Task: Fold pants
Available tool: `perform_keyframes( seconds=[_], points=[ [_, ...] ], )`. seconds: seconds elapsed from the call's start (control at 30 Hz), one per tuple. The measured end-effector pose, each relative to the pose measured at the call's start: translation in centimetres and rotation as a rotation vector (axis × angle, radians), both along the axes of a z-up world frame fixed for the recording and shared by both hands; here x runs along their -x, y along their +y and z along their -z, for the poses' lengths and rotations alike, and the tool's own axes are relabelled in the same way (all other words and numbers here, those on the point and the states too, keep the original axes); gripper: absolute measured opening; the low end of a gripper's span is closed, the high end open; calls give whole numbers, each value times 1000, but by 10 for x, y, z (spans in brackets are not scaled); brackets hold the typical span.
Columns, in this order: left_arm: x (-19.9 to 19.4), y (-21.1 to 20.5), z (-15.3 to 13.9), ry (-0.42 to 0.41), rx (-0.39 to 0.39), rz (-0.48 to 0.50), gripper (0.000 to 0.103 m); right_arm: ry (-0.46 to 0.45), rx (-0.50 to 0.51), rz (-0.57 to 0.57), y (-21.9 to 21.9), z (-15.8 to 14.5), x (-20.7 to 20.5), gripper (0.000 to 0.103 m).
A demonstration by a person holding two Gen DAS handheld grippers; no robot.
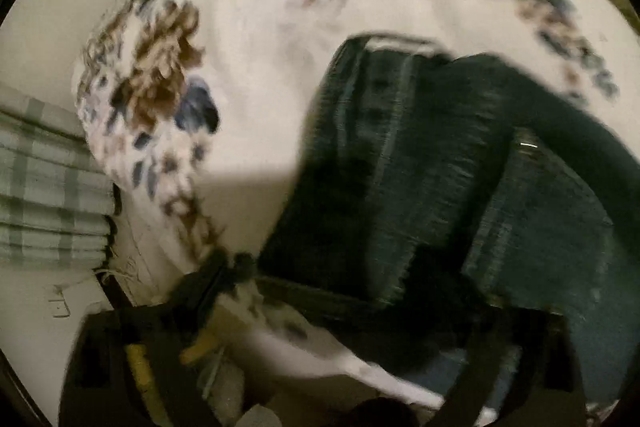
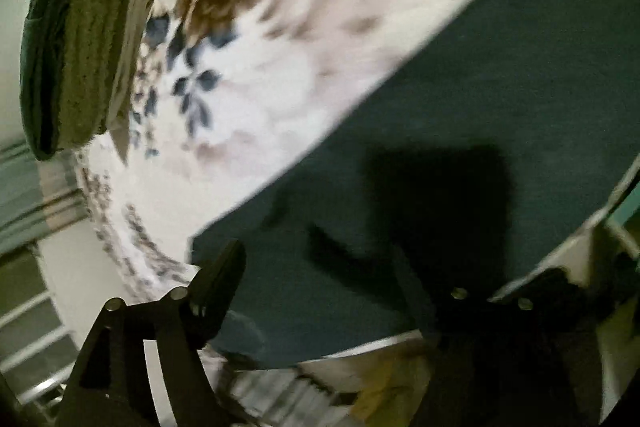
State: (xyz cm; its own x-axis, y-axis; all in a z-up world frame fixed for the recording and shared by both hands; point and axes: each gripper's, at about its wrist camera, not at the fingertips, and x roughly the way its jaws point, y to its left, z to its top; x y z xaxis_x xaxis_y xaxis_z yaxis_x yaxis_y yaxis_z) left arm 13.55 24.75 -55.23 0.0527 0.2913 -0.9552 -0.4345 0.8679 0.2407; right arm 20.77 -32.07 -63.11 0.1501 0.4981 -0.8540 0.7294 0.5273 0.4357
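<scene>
Dark denim pants (image 1: 420, 163) lie on a white bedspread with brown and blue flowers (image 1: 256, 39). In the left wrist view the waistband end is up and a leg runs off to the lower right. My left gripper (image 1: 340, 311) is at the pants' near edge; motion blur hides its jaws. In the right wrist view a long pant leg (image 2: 460, 131) runs diagonally across the bed. My right gripper (image 2: 348, 279) hovers over the leg with its fingers (image 2: 216, 287) spread wide and nothing between them.
A stack of folded green towels (image 2: 80, 59) sits at the bed's far corner. A plaid cloth (image 1: 44, 195) lies at the left, off the bed. Tiled floor (image 2: 32, 331) lies beside the bed. A yellow object (image 2: 392, 383) is near the bottom.
</scene>
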Motion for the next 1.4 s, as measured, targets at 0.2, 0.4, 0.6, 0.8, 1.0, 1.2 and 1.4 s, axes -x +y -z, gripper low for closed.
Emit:
perform_keyframes(
  seconds=[0.2,0.4,0.6,0.8,1.0,1.2,1.4],
  points=[
    [9,-28,-46,-39,-24,51,102,-43,64,148,-79,4,75,86],
    [8,-138,-88,-91,126,186,102,-100,195,283,-172,11,131,86],
    [-5,-298,-71,-51,292,417,102,-244,237,505,-286,22,170,72],
    [-12,-416,-15,17,309,599,102,-358,205,620,-358,66,173,52],
    [-14,-441,18,33,246,615,103,-539,105,639,-392,88,162,52],
    [-19,-440,19,-9,250,592,103,-649,35,607,-408,100,130,25],
    [-22,-440,20,-12,246,572,103,-633,8,615,-409,116,115,18]
  ],
)
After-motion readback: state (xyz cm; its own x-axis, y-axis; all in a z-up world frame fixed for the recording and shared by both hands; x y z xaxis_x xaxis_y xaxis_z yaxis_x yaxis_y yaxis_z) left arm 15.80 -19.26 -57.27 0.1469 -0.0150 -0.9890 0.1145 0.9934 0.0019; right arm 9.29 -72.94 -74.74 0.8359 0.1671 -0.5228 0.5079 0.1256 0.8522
